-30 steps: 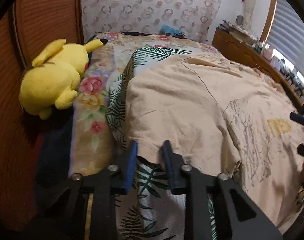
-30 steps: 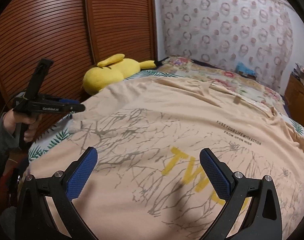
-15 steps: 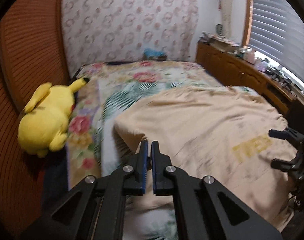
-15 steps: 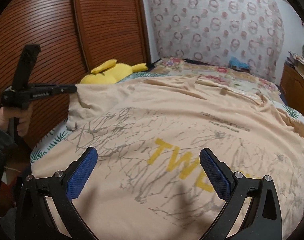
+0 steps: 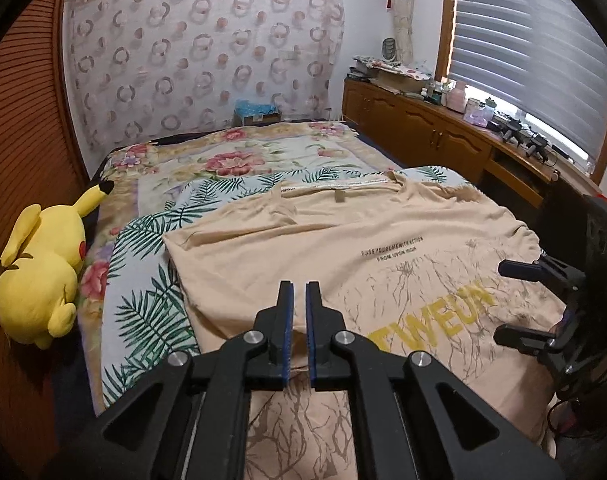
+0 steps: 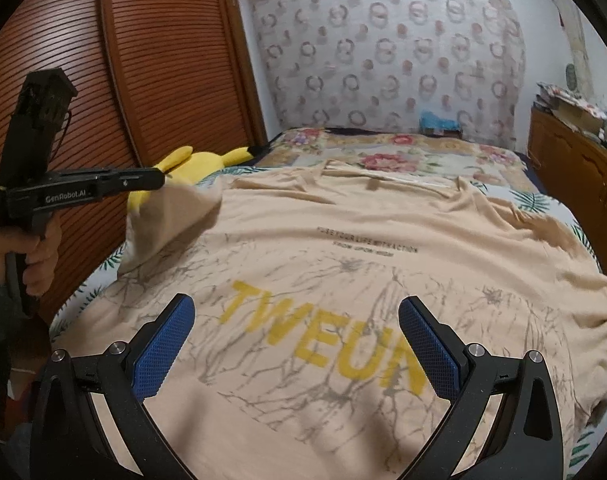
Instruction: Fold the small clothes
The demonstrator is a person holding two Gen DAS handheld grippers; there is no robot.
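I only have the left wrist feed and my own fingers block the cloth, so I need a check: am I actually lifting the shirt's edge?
Observer: Yes. In the right wrist view the left gripper holds a flap of the beige T-shirt raised above the bed.
Operator: Which part of the shirt is up?
Observer: The edge on the wardrobe side, just in front of the yellow plush toy; the rest lies flat.
Operator: Is the right gripper holding anything?
Observer: No. The right gripper is wide open over the yellow lettering, with nothing between its pads.
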